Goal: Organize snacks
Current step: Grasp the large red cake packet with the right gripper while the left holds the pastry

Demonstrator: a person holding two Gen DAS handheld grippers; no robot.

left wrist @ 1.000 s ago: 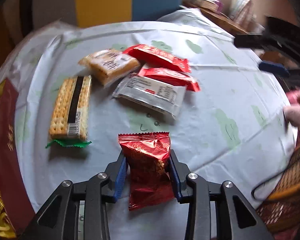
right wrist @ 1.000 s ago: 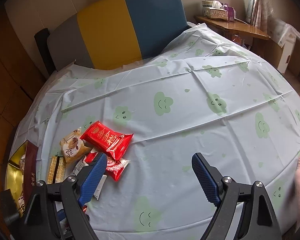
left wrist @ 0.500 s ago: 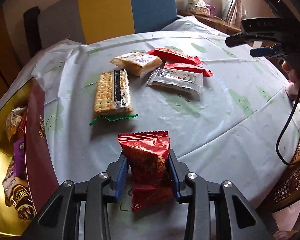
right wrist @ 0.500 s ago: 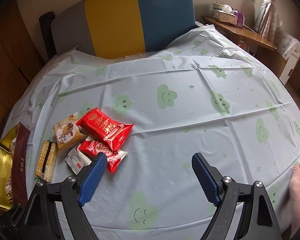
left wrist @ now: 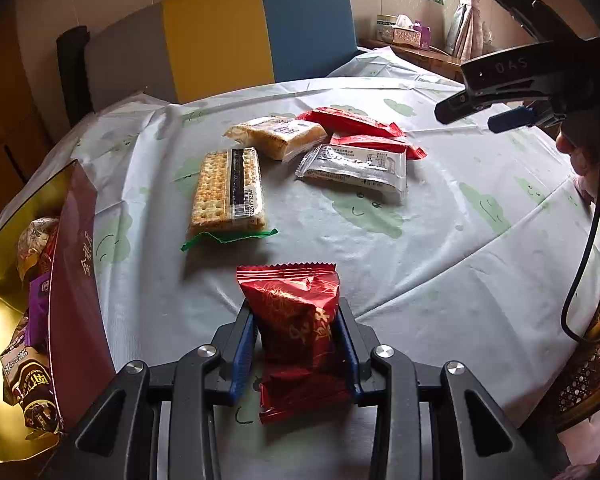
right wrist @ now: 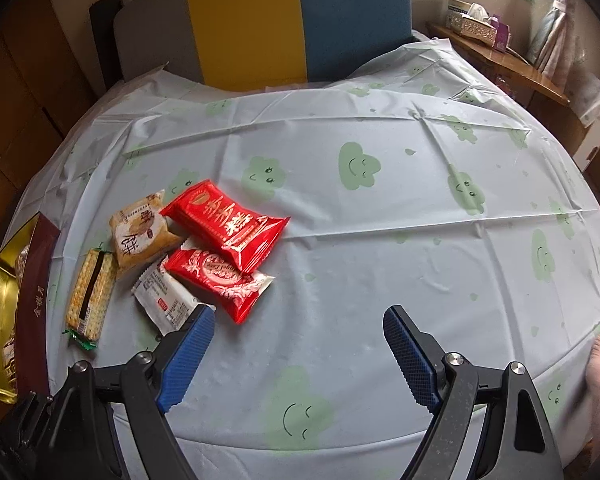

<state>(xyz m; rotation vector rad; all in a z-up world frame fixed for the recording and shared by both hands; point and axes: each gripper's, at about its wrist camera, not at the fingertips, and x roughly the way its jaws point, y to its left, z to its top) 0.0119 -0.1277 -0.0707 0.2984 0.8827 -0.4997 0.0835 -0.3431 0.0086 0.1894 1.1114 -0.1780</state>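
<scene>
A big round table (right wrist: 380, 240) wears a pale blue cloth with smiling green clouds. At its left edge sits a gold box with a dark red wall (left wrist: 76, 280), and some wrapped snacks already lie inside it.

Near the box, a little bunch of snacks lies on the cloth: a long cracker pack (left wrist: 230, 190), a square biscuit pack (left wrist: 278, 136), a silver packet (left wrist: 356, 168), and two bright red packets (right wrist: 226, 226), one partly on top of the other.

The left gripper (left wrist: 296, 336) pinches a dark red foil snack bag (left wrist: 296, 320) between its blue pads. The bag stands up on its long side, its crimped top pointing away from the hand, up off the cloth. The gold box lies to the left of this bag and close by, so I think the left hand is the one to drop it in.

The right gripper (right wrist: 296, 344) is spread wide with nothing in it. It hangs over bare cloth, with the silver packet just beside its left pad.
</scene>
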